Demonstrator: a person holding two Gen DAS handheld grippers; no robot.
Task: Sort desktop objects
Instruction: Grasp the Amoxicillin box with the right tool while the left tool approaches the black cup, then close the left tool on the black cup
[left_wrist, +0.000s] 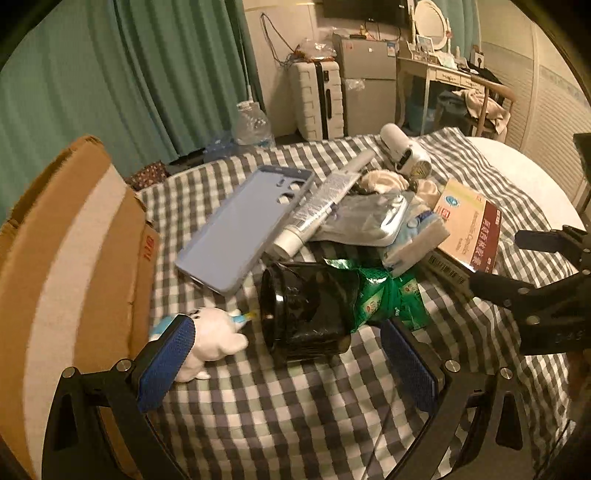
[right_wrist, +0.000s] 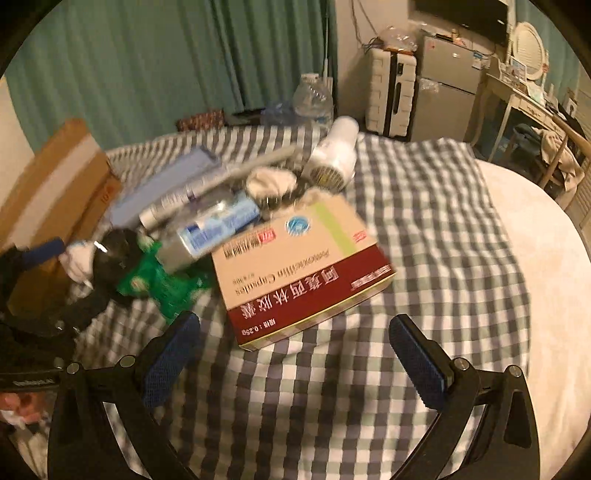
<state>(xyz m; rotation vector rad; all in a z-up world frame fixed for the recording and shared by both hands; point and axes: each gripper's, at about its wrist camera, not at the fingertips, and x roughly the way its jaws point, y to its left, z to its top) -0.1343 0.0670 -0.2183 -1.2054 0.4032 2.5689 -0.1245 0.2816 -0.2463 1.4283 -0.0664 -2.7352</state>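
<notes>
A pile of objects lies on a checked cloth (left_wrist: 258, 417). In the left wrist view a black jar (left_wrist: 301, 308) lies on its side just ahead of my open left gripper (left_wrist: 291, 363), with a white plush toy (left_wrist: 216, 338) at the left finger. Behind are green packets (left_wrist: 384, 295), a blue phone case (left_wrist: 243, 225), a white tube (left_wrist: 325, 206) and a medicine box (left_wrist: 469, 225). My right gripper (right_wrist: 295, 356) is open and empty, just in front of the medicine box (right_wrist: 295, 266). The right wrist view is blurred.
A cardboard box (left_wrist: 62, 266) stands at the left edge of the cloth. A white hair dryer (right_wrist: 336, 158) lies at the back of the pile. A suitcase (left_wrist: 319, 99), a small fridge and a dressing table stand behind. The right gripper's body (left_wrist: 546, 295) shows in the left view.
</notes>
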